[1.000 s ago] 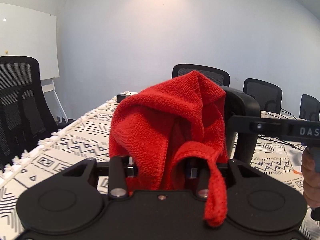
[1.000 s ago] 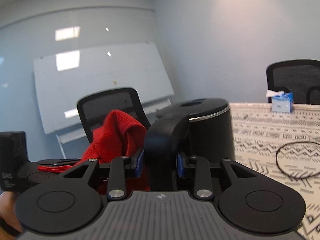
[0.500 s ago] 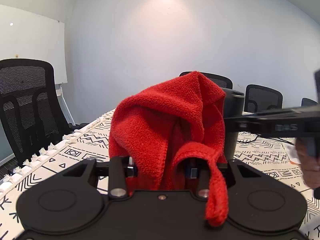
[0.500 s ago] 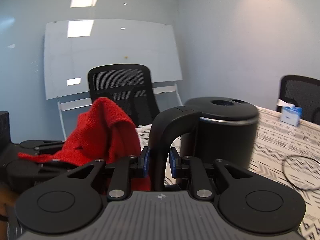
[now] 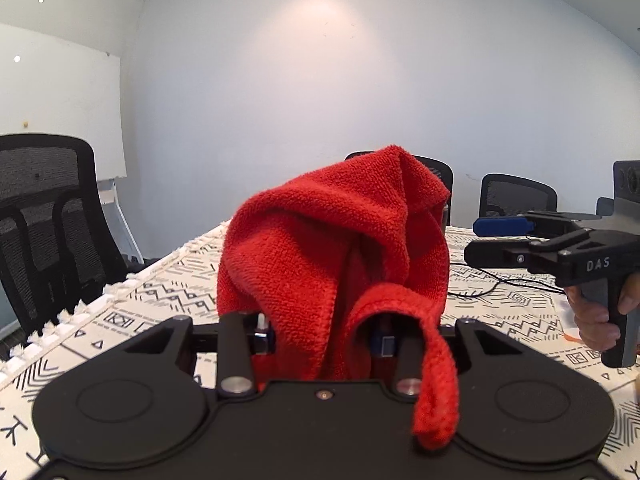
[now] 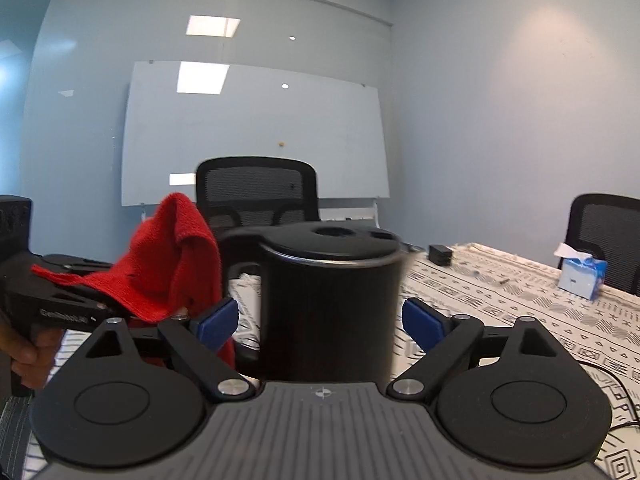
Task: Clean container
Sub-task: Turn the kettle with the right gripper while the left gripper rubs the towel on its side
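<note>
Our left claw (image 5: 322, 338) pinches the cloth (image 5: 332, 248) for wiping; the right claw (image 6: 320, 324) gapes empty (kettle (image 6: 330, 300) standing between its jaws).

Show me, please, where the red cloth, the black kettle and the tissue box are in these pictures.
red cloth (image 5: 320, 248): left wrist view, middle of its bunched front.
black kettle (image 6: 328, 312): right wrist view, front of its body.
tissue box (image 6: 582, 278): right wrist view, its blue side.
</note>
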Demonstrator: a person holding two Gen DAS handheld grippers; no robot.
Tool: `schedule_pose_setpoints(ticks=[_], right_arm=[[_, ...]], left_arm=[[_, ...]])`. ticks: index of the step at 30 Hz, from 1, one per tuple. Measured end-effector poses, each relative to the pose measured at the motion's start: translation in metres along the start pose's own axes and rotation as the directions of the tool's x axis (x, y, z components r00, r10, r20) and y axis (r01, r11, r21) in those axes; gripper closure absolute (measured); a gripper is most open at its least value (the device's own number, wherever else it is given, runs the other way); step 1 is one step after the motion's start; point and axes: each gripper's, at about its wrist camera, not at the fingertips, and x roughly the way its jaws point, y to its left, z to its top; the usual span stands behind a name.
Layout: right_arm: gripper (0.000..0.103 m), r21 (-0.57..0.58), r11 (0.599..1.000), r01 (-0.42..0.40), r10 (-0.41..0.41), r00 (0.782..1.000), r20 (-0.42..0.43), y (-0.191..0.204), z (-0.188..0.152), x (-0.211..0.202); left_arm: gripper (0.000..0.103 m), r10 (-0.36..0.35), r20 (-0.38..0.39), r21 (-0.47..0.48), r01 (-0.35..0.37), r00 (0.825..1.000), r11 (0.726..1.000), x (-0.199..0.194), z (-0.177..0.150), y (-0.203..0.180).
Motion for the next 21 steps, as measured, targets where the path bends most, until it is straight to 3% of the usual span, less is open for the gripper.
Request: schedule_pose_setpoints(ticks=[4, 8, 11, 15, 16, 18, 21], right_arm=[[0.003, 0.039, 0.993, -0.111, 0.112, 0.994, -0.003, -0.033, -0.004, 0.026], [0.002, 0.081, 0.971, -0.226, 0.226, 0.974, 0.012, -0.048, 0.001, 0.055], [0.010, 0.055, 0.974, -0.218, 0.218, 0.976, 0.005, -0.039, 0.002, 0.056], [0.036, 0.014, 0.967, -0.256, 0.256, 0.967, -0.009, -0.037, 0.004, 0.037], [0.036, 0.008, 0.962, -0.273, 0.273, 0.962, -0.013, -0.039, 0.006, 0.035], [0.020, -0.005, 0.957, -0.291, 0.291, 0.957, -0.012, -0.040, 0.011, 0.032], [0.016, -0.033, 0.960, -0.279, 0.280, 0.960, 0.027, -0.035, 0.019, 0.034]], left_arm=[[0.059, 0.028, 0.002, -0.008, -0.028, 1.000, 1.000, 0.007, 0.001, -0.001], [0.059, 0.041, -0.011, -0.011, -0.041, 0.999, 0.999, 0.011, 0.001, 0.002], [0.059, 0.050, -0.014, -0.009, -0.050, 0.999, 0.999, 0.016, 0.003, 0.010], [0.060, 0.080, -0.006, -0.009, -0.080, 0.997, 0.997, 0.015, 0.002, 0.020], [0.060, 0.074, -0.005, -0.018, -0.074, 0.997, 0.997, 0.015, 0.002, 0.025], [0.061, 0.043, -0.004, -0.036, -0.043, 0.999, 0.998, 0.011, 0.000, 0.030], [0.061, -0.008, 0.007, -0.013, 0.009, 1.000, 1.000, 0.003, -0.003, 0.030]])
